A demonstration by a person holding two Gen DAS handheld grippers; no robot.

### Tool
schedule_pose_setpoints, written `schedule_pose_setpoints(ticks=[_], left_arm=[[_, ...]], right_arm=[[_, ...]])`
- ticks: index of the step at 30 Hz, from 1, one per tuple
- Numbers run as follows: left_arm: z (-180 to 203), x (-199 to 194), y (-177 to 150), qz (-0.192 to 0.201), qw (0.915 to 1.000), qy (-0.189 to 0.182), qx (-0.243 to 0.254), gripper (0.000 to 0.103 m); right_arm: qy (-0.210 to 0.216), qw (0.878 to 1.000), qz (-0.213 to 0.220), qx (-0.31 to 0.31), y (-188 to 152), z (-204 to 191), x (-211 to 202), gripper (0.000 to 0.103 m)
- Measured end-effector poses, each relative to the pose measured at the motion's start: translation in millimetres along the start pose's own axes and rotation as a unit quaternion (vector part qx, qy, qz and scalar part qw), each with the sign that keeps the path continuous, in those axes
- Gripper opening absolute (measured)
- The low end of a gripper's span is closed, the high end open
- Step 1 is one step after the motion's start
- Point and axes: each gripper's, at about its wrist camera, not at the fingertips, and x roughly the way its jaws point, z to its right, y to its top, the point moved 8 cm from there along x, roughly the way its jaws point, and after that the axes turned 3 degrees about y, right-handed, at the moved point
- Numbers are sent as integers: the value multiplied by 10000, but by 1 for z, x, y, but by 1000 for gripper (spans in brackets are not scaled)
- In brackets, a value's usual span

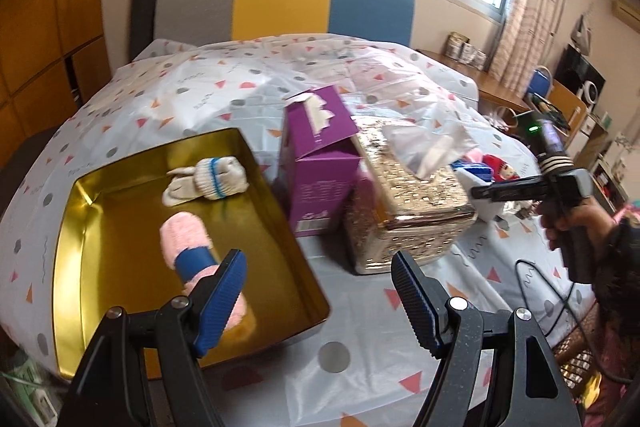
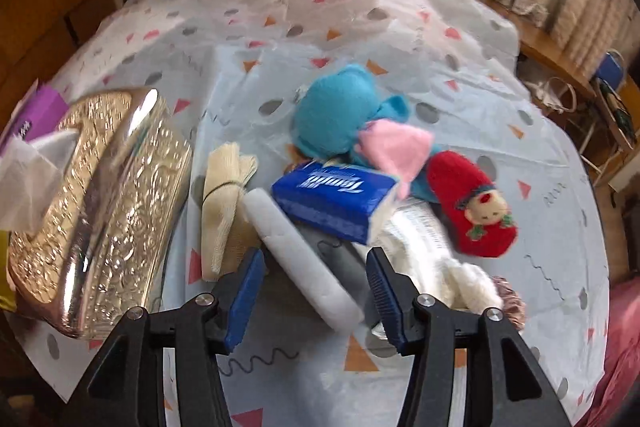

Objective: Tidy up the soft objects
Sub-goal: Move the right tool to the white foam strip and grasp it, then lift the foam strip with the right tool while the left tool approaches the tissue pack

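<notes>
Pink fuzzy sock roll (image 1: 200,259) and white sock bundle (image 1: 208,181) inside gold tin (image 1: 70,267), left tool (image 1: 320,291) released above it, right tool (image 2: 316,291) released astride white foam strip (image 2: 300,259) on desk (image 2: 400,39).

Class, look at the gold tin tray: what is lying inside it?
Inside the gold tin tray lie a white rolled sock bundle with blue bands and a pink fluffy roll with a blue band. The left fingers cover the roll's near end.

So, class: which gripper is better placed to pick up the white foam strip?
The right gripper: its open fingers straddle the foam strip. The left gripper is open by the gold tin.
</notes>
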Motion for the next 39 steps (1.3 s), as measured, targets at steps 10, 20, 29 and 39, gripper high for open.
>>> schedule_pose_setpoints(ticks=[10, 20, 29, 39], left_arm=[[58, -10, 37, 273, 9965, -483, 628, 75], [157, 8, 90, 51, 9866, -1076, 1224, 75], [245, 99, 130, -1046, 9825, -1115, 1063, 76], [245, 202, 142, -2134, 9700, -845, 805, 86]], right_arm=[[471, 9959, 709, 310, -15, 2, -39, 17], [405, 9651, 1815, 1846, -11, 72, -81, 17], [417, 9336, 2171, 2818, -20, 121, -96, 17], [566, 9253, 2130, 3086, -26, 132, -93, 17]])
